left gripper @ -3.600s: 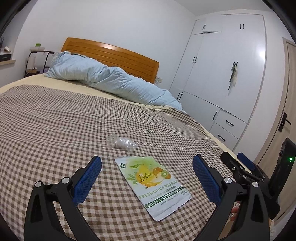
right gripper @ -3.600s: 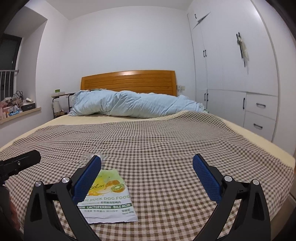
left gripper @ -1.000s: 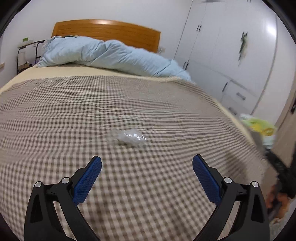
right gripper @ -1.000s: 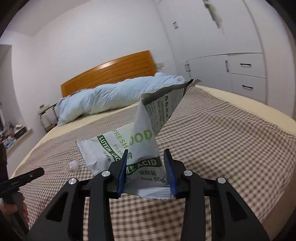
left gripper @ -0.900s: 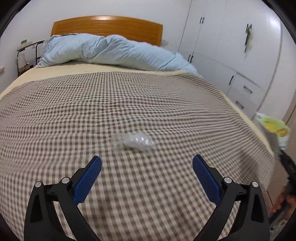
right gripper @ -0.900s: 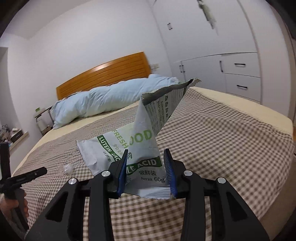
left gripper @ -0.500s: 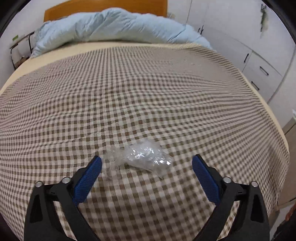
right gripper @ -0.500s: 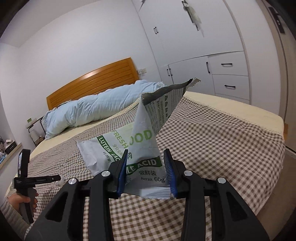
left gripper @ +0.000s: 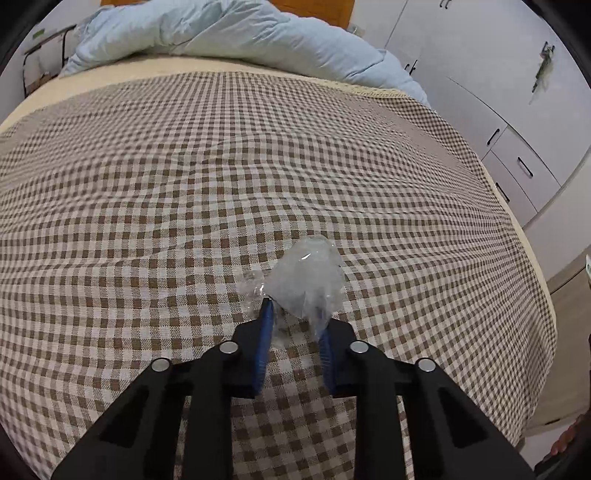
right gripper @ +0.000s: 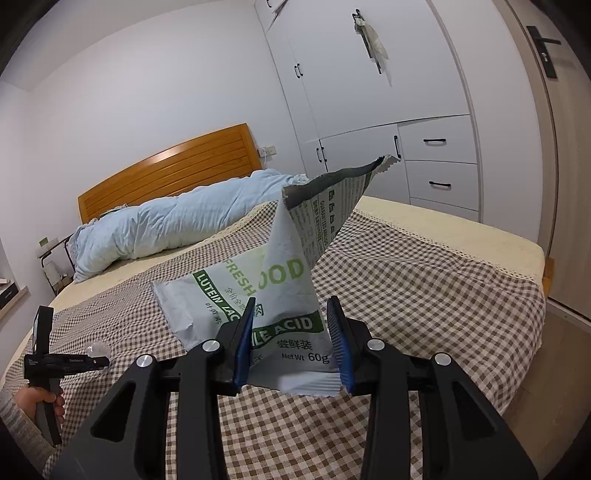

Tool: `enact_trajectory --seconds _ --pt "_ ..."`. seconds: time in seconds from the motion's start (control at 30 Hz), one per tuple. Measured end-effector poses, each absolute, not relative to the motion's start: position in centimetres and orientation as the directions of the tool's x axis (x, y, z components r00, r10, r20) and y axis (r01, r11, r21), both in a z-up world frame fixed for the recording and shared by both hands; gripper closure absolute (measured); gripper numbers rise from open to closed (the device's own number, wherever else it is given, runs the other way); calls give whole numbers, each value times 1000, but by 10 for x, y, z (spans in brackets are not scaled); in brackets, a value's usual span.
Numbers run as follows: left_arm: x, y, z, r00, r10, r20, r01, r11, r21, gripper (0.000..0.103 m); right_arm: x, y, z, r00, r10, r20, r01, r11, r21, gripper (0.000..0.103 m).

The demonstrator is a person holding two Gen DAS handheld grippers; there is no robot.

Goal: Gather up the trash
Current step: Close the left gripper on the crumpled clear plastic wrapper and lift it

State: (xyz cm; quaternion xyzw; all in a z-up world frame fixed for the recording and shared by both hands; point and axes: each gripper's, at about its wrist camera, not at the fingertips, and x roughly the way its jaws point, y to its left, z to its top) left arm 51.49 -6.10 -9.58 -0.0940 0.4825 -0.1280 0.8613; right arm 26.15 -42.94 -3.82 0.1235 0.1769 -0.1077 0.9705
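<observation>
My left gripper is shut on a crumpled clear plastic wrapper, which sticks up between the blue pads just over the checked bedspread. My right gripper is shut on an empty white and green dog food pouch, held up above the bed's foot end, its torn top folded over. The left gripper with the wrapper also shows at the far left of the right wrist view, in a hand.
A rumpled light blue duvet lies along the wooden headboard. White wardrobes with drawers stand right of the bed. A door is at the far right. A small shelf stands left of the headboard.
My left gripper has come down over the clear wrapper and closed on it. My right gripper has kept hold of the pouch and drifted back from the bed.
</observation>
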Motion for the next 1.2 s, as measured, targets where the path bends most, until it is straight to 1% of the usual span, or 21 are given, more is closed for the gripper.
enact_trajectory --seconds 0.17,0.37,0.63,0.73,1.0,1.2 --pt "494 -64 -84 530 -320 -785 150 947 -285 86 262 -427 -36 919 -154 -364 237 951 198 66" --pt "471 -77 -64 542 -317 -779 199 948 -247 86 260 -425 -37 924 -132 -359 217 954 208 66" --pt "413 -92 -9 627 -347 -698 251 938 -241 86 252 -412 -35 934 -79 -350 166 960 227 66" --pt "390 -96 6 635 -360 -684 274 932 -236 86 245 -407 -33 937 -58 -344 141 964 223 66" --pt "335 -103 40 669 -355 -653 292 934 -207 86 208 -394 -21 951 -19 -308 86 975 204 66" --pt "291 -103 59 677 -371 -636 299 928 -224 86 171 -384 -16 958 5 -287 47 983 177 66"
